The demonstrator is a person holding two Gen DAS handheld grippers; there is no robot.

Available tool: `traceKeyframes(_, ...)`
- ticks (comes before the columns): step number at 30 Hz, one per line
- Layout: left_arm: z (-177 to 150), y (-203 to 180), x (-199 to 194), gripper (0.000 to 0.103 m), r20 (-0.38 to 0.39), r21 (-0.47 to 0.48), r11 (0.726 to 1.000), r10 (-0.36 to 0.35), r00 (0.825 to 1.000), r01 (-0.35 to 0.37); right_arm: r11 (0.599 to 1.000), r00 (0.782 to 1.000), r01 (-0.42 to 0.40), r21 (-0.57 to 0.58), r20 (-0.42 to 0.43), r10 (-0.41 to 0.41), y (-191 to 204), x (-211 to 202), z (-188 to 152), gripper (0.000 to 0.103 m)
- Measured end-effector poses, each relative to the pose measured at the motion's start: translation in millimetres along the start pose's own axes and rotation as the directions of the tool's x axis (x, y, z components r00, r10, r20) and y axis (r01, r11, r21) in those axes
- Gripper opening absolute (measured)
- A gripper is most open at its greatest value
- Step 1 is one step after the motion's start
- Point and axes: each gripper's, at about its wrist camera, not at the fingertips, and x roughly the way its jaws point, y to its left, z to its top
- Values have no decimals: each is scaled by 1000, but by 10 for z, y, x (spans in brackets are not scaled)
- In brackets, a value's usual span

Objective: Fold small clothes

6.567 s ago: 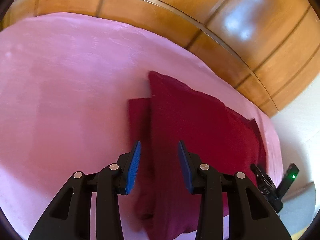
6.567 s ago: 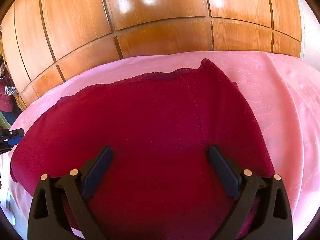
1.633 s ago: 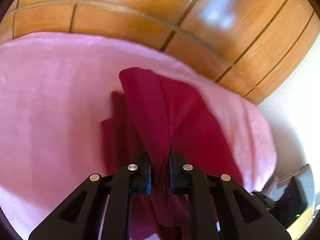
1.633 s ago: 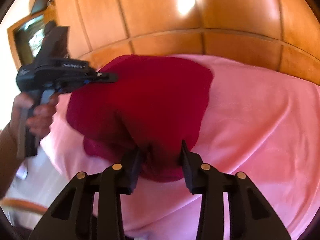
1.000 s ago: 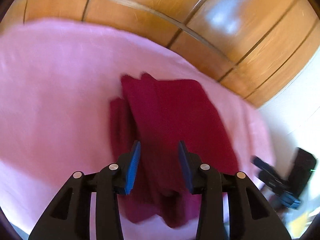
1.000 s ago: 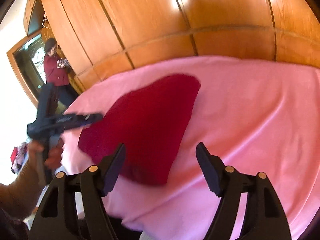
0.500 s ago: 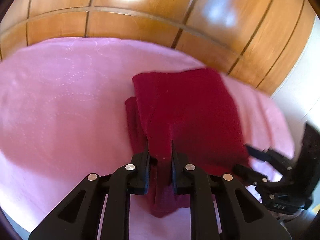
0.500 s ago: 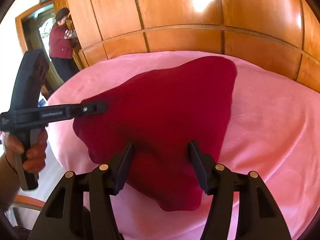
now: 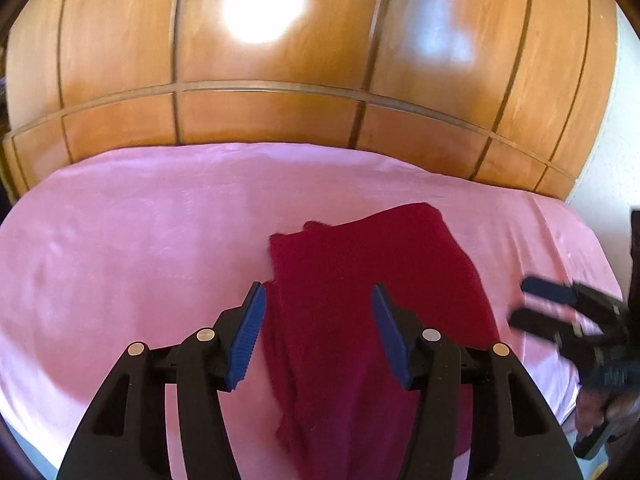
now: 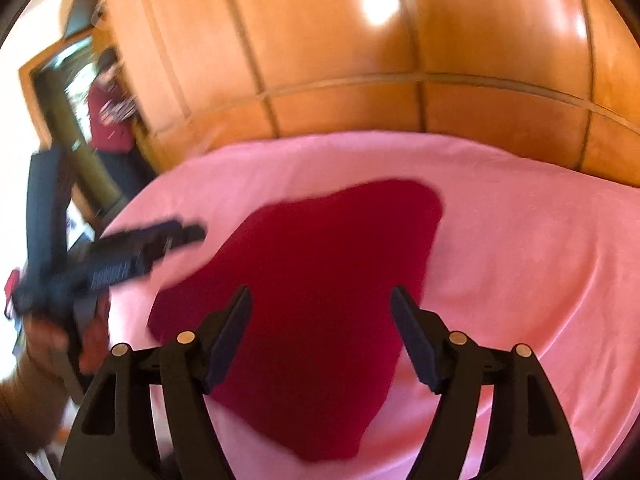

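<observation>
On the bed: the dark red garment (image 9: pixel 372 300) lay folded on the pink bedspread (image 9: pixel 140 240), close to the near edge and toward the side by the white wall.
Left hand-held gripper (image 9: pixel 318 336): you held it with its jaws spread wide and nothing between them; the blue pads (image 9: pixel 248 336) straddled the near part of the cloth without gripping it.
Right hand-held gripper (image 10: pixel 320 336): also wide open and empty, hanging over the near end of the garment (image 10: pixel 320 288).
Direction: from your left hand-held gripper the cloth ran straight ahead and a little to the right; from your right one it ran ahead and spread to the left.
Long axis: it ran away from you, roughly in line with the fingers of both tools, with a loose layered edge along the left side in the left wrist view.
Nearer hand: I could not tell; both hovered over the near end, and the right tool showed just off the garment's right edge in the left wrist view.
Edges: the near end of the cloth reached almost to the bed's edge, so a pull toward you looked likely to drag it off.
Open room: bare bedspread lay wide to the left and beyond, before the wooden panelling (image 9: pixel 280 120); I judged that the freer way to fold.
</observation>
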Motion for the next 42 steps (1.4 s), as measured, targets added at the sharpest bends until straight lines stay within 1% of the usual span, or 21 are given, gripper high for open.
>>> traceKeyframes(4, 17, -90, 148, 53, -10, 50, 999, 14, 1000, -13, 999, 1000, 25, 45, -6, -25, -98, 231, 194, 72)
traceKeyframes(6, 13, -93, 217, 53, -22, 53, 999, 7, 1000, -6, 998, 999, 46, 41, -12, -45, -103, 350, 277, 72)
traceKeyframes(9, -21, -115, 375, 53, -46, 69, 997, 22, 999, -19, 998, 998, 66, 21, -23, -66, -101, 521, 347, 72)
traceKeyframes(13, -98, -88, 510, 53, -86, 67, 998, 23, 996, -17, 995, 993, 96, 10, -73, -95, -146, 811, 351, 72)
traceKeyframes(17, -220, -18, 656, 53, -128, 45, 999, 14, 992, -8, 992, 979, 123, 16, -163, -119, -267, 1183, 239, 73)
traceKeyframes(21, -284, -10, 671, 53, -117, 38, 999, 10, 993, -5, 994, 981, 99, 52, -172, -88, -369, 1222, 222, 76)
traceKeyframes(23, -292, -11, 644, 53, -109, 32, 999, 13, 994, -9, 995, 985, 87, 50, -155, -79, -384, 1142, 226, 81)
traceKeyframes(25, -297, 22, 595, 54, -102, 8, 1000, 8, 995, -7, 996, 990, 69, 62, -129, -60, -416, 1030, 222, 92)
traceKeyframes(26, -292, 61, 575, 58, -99, -9, 1000, 4, 995, -5, 995, 992, 58, 76, -116, -49, -447, 970, 203, 94)
traceKeyframes(27, -295, 112, 542, 58, -90, -35, 999, 1, 996, -4, 994, 994, 40, 100, -105, -29, -505, 903, 175, 95)
traceKeyframes(29, -331, 312, 461, 58, -66, -122, 992, -21, 998, 13, 983, 993, -46, 180, -101, 65, -654, 800, 73, 96)
traceKeyframes(30, -339, 380, 469, 58, -76, -145, 989, -36, 996, 25, 973, 989, -86, 215, -102, 110, -731, 763, 13, 96)
traceKeyframes(32, -404, 559, 522, 58, -108, -227, 969, -120, 987, 93, 944, 975, -162, 287, -101, 198, -868, 710, -146, 96)
traceKeyframes(33, -436, 599, 534, 58, -115, -251, 961, -146, 983, 113, 928, 966, -197, 316, -99, 239, -917, 696, -214, 96)
traceKeyframes(35, -502, 685, 602, 62, -133, -292, 937, -241, 961, 194, 891, 946, -257, 373, -90, 310, -976, 697, -328, 95)
traceKeyframes(36, -524, 723, 638, 65, -137, -313, 923, -278, 951, 224, 874, 937, -283, 395, -83, 340, -987, 697, -358, 90)
traceKeyframes(37, -552, 785, 687, 65, -141, -348, 899, -328, 934, 264, 843, 917, -329, 425, -70, 393, -1009, 701, -404, 84)
traceKeyframes(38, -571, 828, 720, 65, -138, -377, 880, -362, 922, 289, 829, 907, -349, 437, -66, 417, -1005, 709, -434, 82)
traceKeyframes(40, -598, 884, 765, 65, -126, -414, 850, -407, 905, 325, 836, 909, -348, 424, -66, 411, -974, 709, -451, 78)
traceKeyframes(41, -604, 878, 770, 62, -120, -412, 848, -414, 902, 335, 841, 912, -340, 420, -70, 404, -962, 715, -452, 76)
traceKeyframes(42, -611, 862, 776, 55, -115, -405, 846, -423, 899, 346, 846, 915, -332, 417, -76, 396, -949, 724, -455, 70)
